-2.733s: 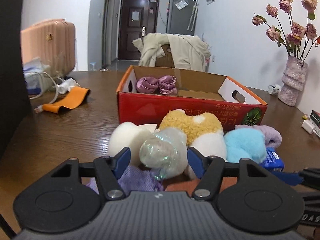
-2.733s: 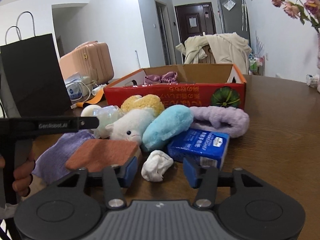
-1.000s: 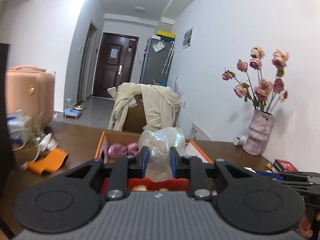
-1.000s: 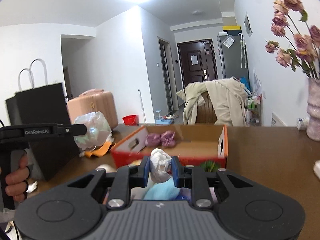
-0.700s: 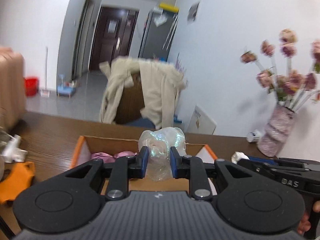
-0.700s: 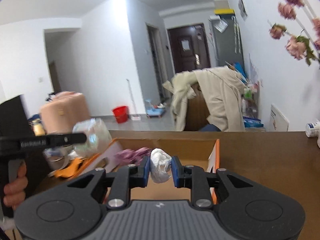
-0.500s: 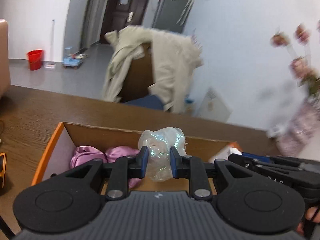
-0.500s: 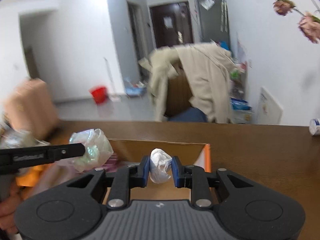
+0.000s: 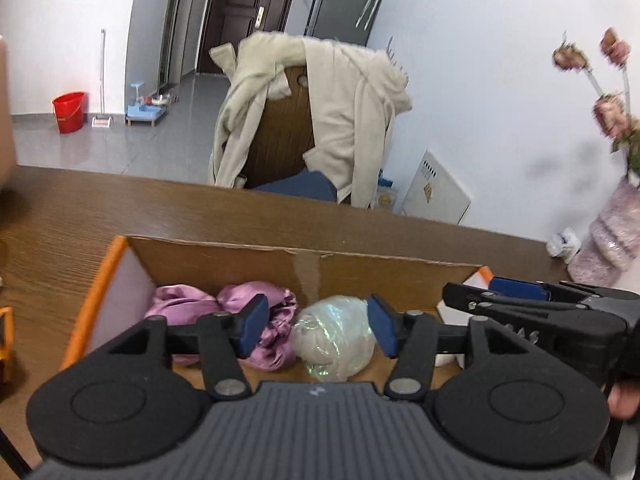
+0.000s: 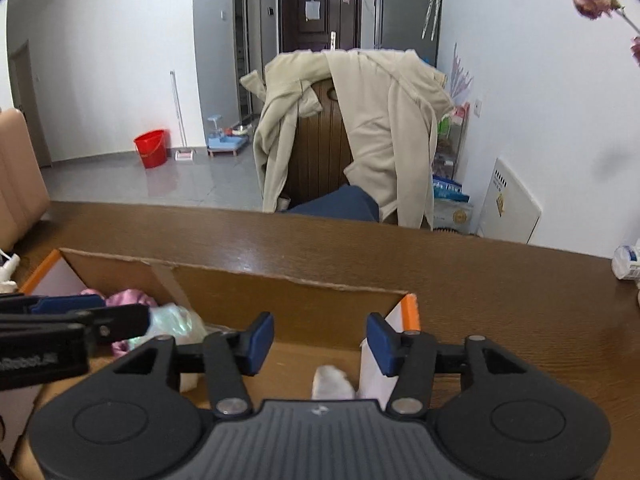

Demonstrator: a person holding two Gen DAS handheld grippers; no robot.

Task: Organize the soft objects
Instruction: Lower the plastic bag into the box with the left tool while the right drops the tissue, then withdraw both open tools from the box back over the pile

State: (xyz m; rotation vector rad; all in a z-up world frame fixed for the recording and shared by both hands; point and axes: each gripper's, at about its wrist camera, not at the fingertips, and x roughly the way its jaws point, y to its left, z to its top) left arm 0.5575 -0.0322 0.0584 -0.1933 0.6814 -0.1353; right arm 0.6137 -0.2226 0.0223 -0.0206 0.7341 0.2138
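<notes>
Both grippers hover over the open cardboard box (image 9: 224, 258). My left gripper (image 9: 316, 326) is open; the clear iridescent plastic bundle (image 9: 334, 338) lies loose in the box below it, next to a purple satin cloth (image 9: 188, 308). My right gripper (image 10: 320, 338) is open; the white crumpled cloth (image 10: 332, 382) lies on the box floor beneath it, near the right end wall (image 10: 376, 376). The right gripper also shows at the right of the left wrist view (image 9: 520, 300), and the left gripper at the left of the right wrist view (image 10: 72, 320).
The box stands on a brown wooden table (image 10: 360, 252). A chair draped with a beige coat (image 10: 352, 120) stands behind the table. A pink vase with dried flowers (image 9: 612, 240) is at the far right. A small white bottle (image 10: 626, 262) lies on the table.
Both grippers have lowered over the box and opened. The plastic bundle and the white cloth have dropped from the jaws into the box.
</notes>
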